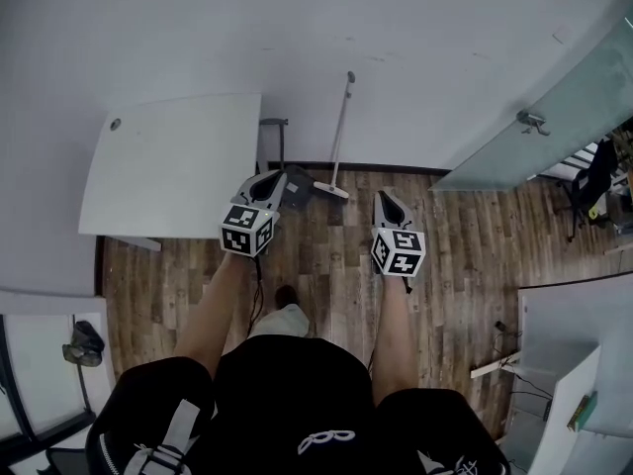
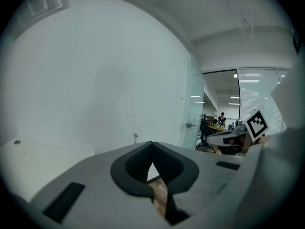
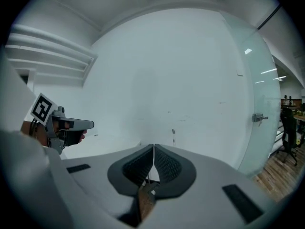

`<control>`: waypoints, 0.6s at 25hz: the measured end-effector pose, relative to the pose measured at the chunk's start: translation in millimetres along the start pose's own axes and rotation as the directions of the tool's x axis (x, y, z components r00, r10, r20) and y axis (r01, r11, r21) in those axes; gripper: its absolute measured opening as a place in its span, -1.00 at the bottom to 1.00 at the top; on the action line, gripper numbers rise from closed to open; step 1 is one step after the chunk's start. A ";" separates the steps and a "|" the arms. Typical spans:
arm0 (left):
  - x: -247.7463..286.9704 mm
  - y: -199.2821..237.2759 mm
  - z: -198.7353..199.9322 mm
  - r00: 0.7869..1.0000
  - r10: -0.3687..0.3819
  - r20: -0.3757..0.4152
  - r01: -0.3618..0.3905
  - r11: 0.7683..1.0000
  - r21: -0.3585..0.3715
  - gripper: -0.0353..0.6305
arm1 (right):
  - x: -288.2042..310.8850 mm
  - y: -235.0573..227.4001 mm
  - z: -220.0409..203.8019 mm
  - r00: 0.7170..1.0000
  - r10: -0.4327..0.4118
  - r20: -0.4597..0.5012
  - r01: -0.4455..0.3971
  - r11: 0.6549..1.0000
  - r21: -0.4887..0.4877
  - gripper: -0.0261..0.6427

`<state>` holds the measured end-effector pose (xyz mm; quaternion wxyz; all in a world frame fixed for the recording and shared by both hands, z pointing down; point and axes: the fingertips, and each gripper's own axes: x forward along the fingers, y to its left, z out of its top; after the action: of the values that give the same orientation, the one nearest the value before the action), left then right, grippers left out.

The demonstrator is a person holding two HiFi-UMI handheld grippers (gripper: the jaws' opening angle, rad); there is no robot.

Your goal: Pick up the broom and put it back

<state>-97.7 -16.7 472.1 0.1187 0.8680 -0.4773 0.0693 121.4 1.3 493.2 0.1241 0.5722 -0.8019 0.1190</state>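
Slim, pale, long-handled broom point(image 1: 342, 132) leans against the white wall point(image 1: 445, 57), head on the wooden floor point(image 1: 455, 245), ahead of the left hand-held gripper point(image 1: 275, 178) and right hand-held gripper point(image 1: 385, 196), both closed and empty; judged light, stiff, smooth-shafted: grasp mid-handle.

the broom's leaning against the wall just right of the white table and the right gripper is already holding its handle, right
Not quite. The right gripper holds nothing: the right gripper view shows its jaws together with nothing between them, the broom standing ahead of it. The rest holds: the broom leans against the wall just right of the white table.
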 end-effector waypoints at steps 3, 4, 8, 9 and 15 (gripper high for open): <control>12.9 11.5 2.5 1.000 -0.004 -0.004 0.004 1.000 -0.001 -0.84 | 15.1 -2.2 3.6 1.000 0.001 0.000 -0.001 1.000 0.008 -0.85; 16.7 14.2 3.6 1.000 -0.008 -0.005 0.008 1.000 0.001 -0.84 | 19.8 -3.6 5.0 1.000 0.001 0.003 -0.001 1.000 0.024 -0.85; 29.4 23.4 4.9 1.000 -0.022 -0.017 0.022 1.000 0.009 -0.84 | 31.9 -5.2 10.5 1.000 0.000 0.020 -0.002 0.998 0.068 -0.85; 32.1 25.8 5.5 1.000 -0.022 -0.019 0.022 1.000 0.008 -0.84 | 34.8 -5.3 10.8 1.000 0.000 0.019 -0.001 0.998 0.068 -0.85; 43.0 28.6 7.2 0.999 -0.031 -0.022 0.032 0.999 0.010 -0.84 | 43.4 -12.9 7.5 1.000 -0.013 0.014 0.012 0.997 0.073 -0.85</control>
<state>-98.8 -68.4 479.2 0.1204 0.8752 -0.4618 0.0794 119.5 -43.7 501.3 0.0979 0.5821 -0.7944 0.1432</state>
